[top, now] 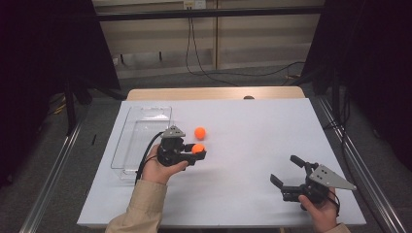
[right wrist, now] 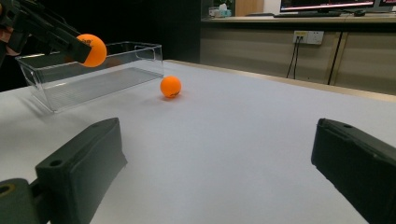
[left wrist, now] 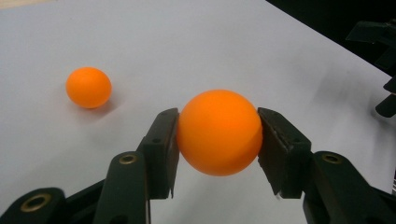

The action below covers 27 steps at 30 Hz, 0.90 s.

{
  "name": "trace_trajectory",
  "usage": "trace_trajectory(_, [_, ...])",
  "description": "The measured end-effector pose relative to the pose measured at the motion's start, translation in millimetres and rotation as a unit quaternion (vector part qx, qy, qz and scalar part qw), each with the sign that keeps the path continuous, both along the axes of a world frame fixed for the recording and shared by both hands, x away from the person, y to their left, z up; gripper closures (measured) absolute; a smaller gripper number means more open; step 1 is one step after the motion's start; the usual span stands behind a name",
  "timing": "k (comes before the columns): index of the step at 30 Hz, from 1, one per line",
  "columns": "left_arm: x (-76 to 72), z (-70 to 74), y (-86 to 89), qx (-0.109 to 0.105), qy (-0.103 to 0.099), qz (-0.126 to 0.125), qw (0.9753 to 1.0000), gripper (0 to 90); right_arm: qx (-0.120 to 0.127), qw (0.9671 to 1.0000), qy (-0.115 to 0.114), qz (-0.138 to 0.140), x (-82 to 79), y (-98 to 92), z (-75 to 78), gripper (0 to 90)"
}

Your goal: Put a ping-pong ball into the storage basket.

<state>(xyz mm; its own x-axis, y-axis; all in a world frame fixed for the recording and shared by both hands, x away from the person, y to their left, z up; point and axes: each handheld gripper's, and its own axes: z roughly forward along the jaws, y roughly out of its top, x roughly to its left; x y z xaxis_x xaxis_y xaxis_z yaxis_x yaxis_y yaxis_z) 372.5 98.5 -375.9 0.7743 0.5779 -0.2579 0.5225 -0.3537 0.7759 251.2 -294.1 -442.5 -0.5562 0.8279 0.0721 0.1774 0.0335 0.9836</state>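
My left gripper [top: 197,150] is shut on an orange ball [left wrist: 218,132], held a little above the white table sheet; the same held ball [right wrist: 92,50] shows in the right gripper view. A second orange ball [top: 200,133] [left wrist: 88,87] [right wrist: 170,87] rests on the sheet just beyond it. An empty clear plastic box [top: 141,138] [right wrist: 93,70] stands to the left of both balls. Near the front right of the table my right gripper [top: 286,171] is open, with nothing between its jaws.
The white sheet [top: 243,145] covers a wooden table whose far edge [top: 214,93] shows beyond it. Black curtains hang on both sides, and cables run along the floor behind the table. Metal rails flank the table left and right.
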Motion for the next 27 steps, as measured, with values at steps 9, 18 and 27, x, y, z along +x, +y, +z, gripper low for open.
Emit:
trace_trajectory(9, [1.3, 1.4, 5.1, -0.001, -0.001, 0.007, 1.0000, 50.8, 0.000, 1.0000, 0.001, 0.000, -0.2, 0.1, 0.0, 1.9])
trace_trajectory(18, [1.8, 2.7, 8.3, -0.001, -0.002, 0.011, 0.9999, 50.8, -0.001, 1.0000, 0.000, 0.000, -0.2, -0.3, 0.2, 2.0])
trace_trajectory(27, [2.3, 3.9, 11.4, -0.003, -0.002, 0.016, 0.9999, 50.9, 0.000, 1.0000, 0.000, 0.000, -0.2, -0.2, 0.2, 1.9])
